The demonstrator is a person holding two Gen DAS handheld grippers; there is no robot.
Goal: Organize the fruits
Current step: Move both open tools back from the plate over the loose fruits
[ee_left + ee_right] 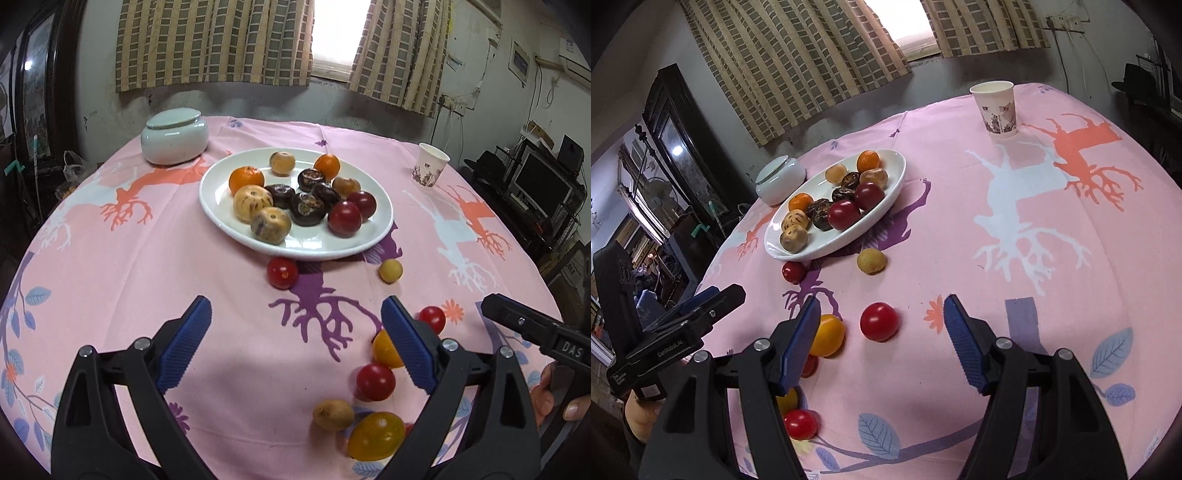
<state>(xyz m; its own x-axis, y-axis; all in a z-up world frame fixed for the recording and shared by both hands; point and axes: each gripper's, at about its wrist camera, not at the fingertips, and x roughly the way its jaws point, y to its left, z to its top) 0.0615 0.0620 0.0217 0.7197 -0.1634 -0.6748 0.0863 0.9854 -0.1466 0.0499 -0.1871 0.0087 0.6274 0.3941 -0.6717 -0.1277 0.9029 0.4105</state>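
Observation:
A white plate (218, 206) holds oranges, dark fruits, tan fruits and two red tomatoes. In front of it lie a red tomato (282, 272) and a small tan fruit (390, 270). My left gripper (295, 314) stands open over bare cloth, nothing between its pads. Several loose fruits sit by its right finger, among them an orange-yellow one (384, 350) and a red one (375, 381). My right gripper (882, 302) is open too. A red tomato (879, 321) lies on the cloth between its fingers, apart from both pads. A yellow-orange fruit (827, 334) sits beside its left finger.
A white lidded jar (173, 136) stands behind the plate at the left, and a paper cup (430, 164) at the far right. The round table wears a pink printed cloth (147, 258). A hand (550, 395) shows at the right edge. Dark furniture surrounds the table.

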